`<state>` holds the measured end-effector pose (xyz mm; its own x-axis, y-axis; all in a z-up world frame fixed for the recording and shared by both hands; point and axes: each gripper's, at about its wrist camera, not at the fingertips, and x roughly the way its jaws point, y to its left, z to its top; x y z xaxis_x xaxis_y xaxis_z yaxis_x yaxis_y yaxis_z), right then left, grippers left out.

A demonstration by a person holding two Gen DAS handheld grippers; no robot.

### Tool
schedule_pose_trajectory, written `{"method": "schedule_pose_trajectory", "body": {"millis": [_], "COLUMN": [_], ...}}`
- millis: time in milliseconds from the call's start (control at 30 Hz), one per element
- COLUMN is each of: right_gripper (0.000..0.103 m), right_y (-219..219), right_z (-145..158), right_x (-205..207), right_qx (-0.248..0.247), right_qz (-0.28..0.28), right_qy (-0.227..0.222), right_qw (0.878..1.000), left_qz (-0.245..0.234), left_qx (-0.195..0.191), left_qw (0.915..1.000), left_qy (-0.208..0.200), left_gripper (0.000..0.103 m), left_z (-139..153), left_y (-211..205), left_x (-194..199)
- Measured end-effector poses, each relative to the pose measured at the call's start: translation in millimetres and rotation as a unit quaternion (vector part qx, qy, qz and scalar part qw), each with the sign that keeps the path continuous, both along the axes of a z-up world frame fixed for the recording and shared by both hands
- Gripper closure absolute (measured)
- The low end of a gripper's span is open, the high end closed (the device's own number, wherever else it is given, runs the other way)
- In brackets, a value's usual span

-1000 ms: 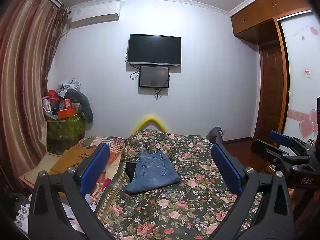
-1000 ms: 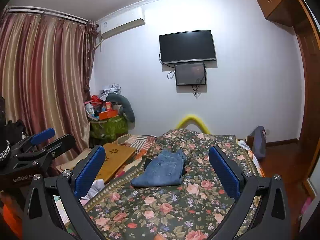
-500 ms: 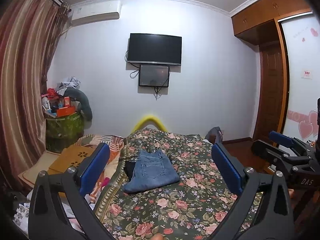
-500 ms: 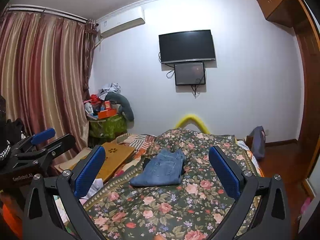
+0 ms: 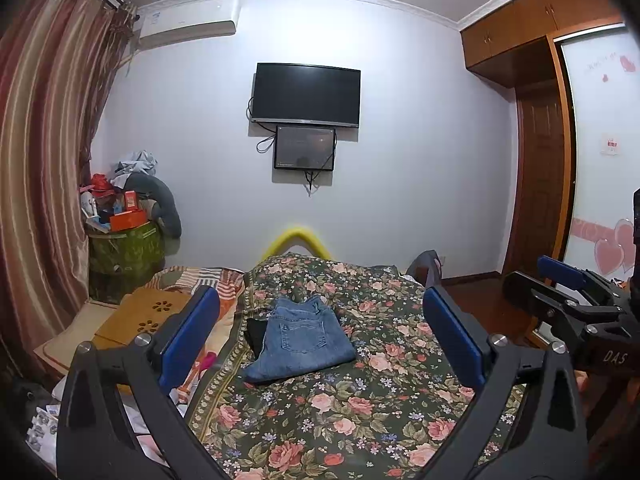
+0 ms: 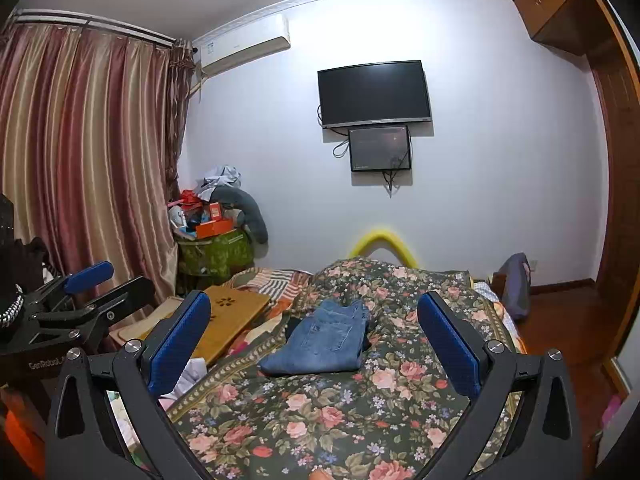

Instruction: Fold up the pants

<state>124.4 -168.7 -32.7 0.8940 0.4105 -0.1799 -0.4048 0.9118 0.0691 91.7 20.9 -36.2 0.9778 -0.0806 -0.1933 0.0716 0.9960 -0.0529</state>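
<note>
Blue jeans (image 5: pixel 302 338) lie folded in a compact stack on the floral bedspread (image 5: pixel 360 408), with a dark garment edge showing at their left side. The jeans also show in the right wrist view (image 6: pixel 326 340). My left gripper (image 5: pixel 320 340) is open and empty, held above the near part of the bed, well short of the jeans. My right gripper (image 6: pixel 314 344) is open and empty too, at about the same distance. Each gripper appears at the edge of the other's view, the right one (image 5: pixel 576 304) and the left one (image 6: pixel 80 304).
A wooden lap tray (image 6: pixel 224 320) and a striped cloth (image 5: pixel 208 280) lie left of the bedspread. A green bin piled with clutter (image 5: pixel 124 248) stands by the curtain (image 5: pixel 40 160). A TV (image 5: pixel 306 94) hangs on the far wall. A wardrobe (image 5: pixel 540 160) is at right.
Both grippers have tilted or drawn back slightly, so the bed and jeans sit a little lower in view. The jeans have not moved. Both grippers stay open.
</note>
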Motion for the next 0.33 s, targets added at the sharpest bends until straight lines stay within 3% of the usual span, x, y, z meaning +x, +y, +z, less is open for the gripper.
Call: {"method": "schedule_pose_trajectory", "body": {"millis": [333], "right_gripper": [0.000], "right_y": [0.4], "right_z": [0.3], "right_x": [3.8], "right_qx": [-0.002], "right_qz": [0.004], "right_qy": [0.003], "right_qw": [1.000], "left_qz": [-0.001], "left_qx": [-0.001], "left_qw": [1.0000], "left_qy": [0.004], "left_gripper": [0.000], "left_z": [-2.6], "left_y": [6.9], "left_x": [-0.9]}}
